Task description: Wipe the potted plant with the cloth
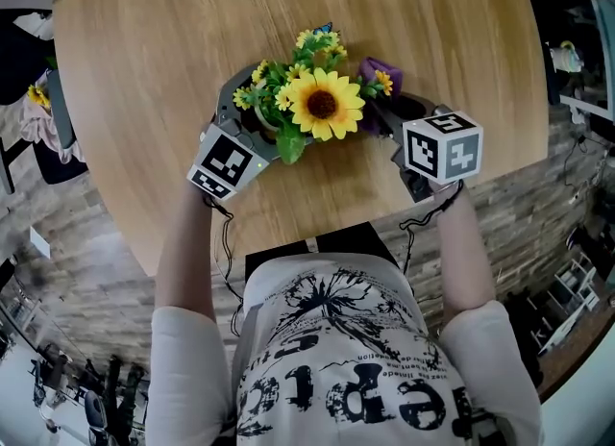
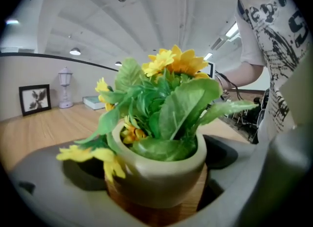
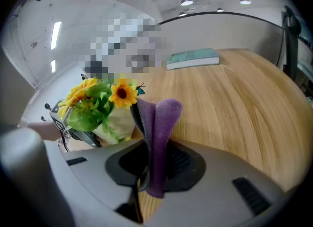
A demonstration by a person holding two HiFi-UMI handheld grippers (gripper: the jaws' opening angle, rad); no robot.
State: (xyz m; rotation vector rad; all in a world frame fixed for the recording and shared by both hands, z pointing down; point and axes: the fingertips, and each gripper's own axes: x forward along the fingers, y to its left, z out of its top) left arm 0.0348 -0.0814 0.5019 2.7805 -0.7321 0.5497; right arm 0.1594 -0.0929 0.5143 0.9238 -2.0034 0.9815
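The potted plant (image 1: 322,105), artificial yellow sunflowers and green leaves in a rounded cream ceramic pot (image 2: 156,172), stands on the round light-wood table (image 1: 192,31), near the edge where the person is. The left gripper (image 1: 252,119) has its two jaws spread wide on both sides of the pot. The pot is between them, but the dark pads seem to stand a little off its wall, so I judge it is framed and not squeezed. The right gripper (image 3: 154,165) is just beside the plant on the other side, its jaws closed tight on a folded purple fleece cloth (image 3: 159,138), which stands up from them like a tongue.

For the task, I think the preparation is made: the cloth is in hand and next to the flowers. I cannot be sure of any contact between cloth and leaf or pot, so the wiping itself seems not yet done, and all of it is left to do.

The head view gives the whole arrangement from above but hides the pot under the blooms. Only the left gripper view shows the pot wall and the pads, also a small framed picture (image 2: 35,99) and a white lantern (image 2: 65,88) far behind. Only the right gripper view shows the pinch on the cloth, and a teal book (image 3: 193,58) lying well apart on the table
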